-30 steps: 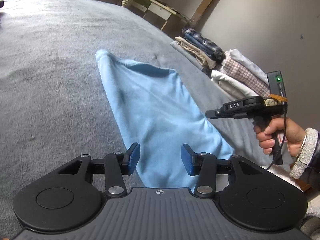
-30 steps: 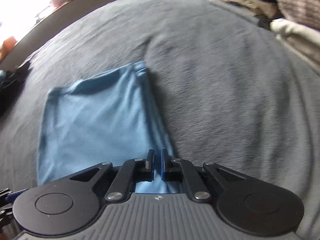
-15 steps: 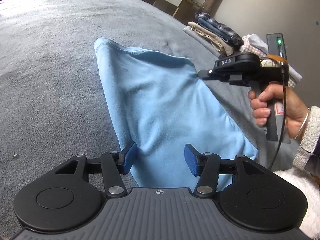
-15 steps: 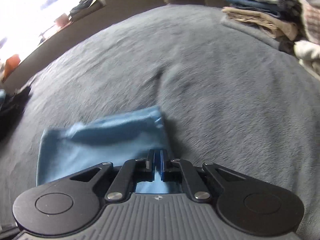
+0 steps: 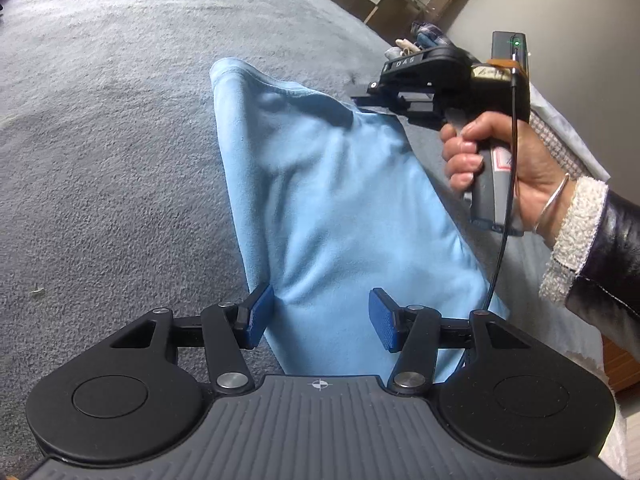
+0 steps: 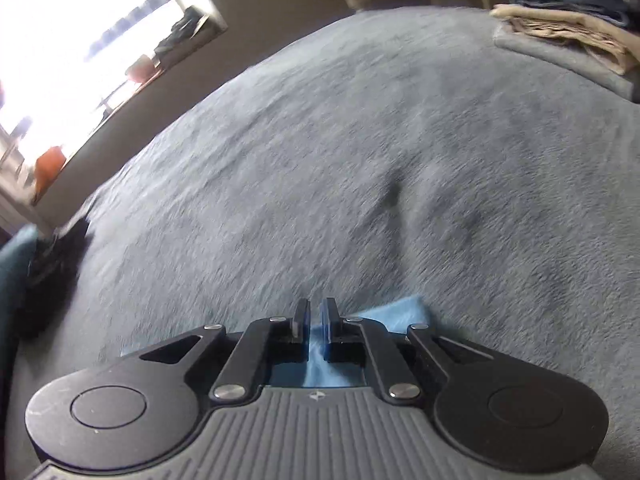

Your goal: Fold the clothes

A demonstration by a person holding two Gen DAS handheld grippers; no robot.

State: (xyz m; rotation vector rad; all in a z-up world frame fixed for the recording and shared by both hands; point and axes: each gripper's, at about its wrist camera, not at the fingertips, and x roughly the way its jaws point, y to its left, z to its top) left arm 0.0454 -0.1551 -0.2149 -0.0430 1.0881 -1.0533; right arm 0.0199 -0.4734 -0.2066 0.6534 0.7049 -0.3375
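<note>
A light blue garment (image 5: 332, 208) lies lengthwise on the grey blanket (image 5: 100, 128). My left gripper (image 5: 322, 316) hovers open over its near end, the cloth between and beneath the blue pads (image 5: 260, 312); the left pad sits at the cloth's left edge. Farther off on the right, a hand holds my right gripper (image 5: 356, 98), shut on the garment's far right edge and lifting it into a peak. In the right wrist view the right gripper (image 6: 315, 320) is nearly shut, with a strip of the blue garment (image 6: 400, 312) pinched between its jaws.
Stacks of folded clothes (image 6: 568, 28) sit at the blanket's far right edge, and one of these stacks (image 5: 564, 152) shows behind the hand. A dark heap (image 6: 48, 280) lies at the left edge below a bright window. Grey blanket (image 6: 360, 160) spreads ahead.
The right gripper has carried the garment's edge up and away along the cloth, raising it into a peak. Most of the garment has dropped out of the right wrist view. The left gripper hardly moved.
</note>
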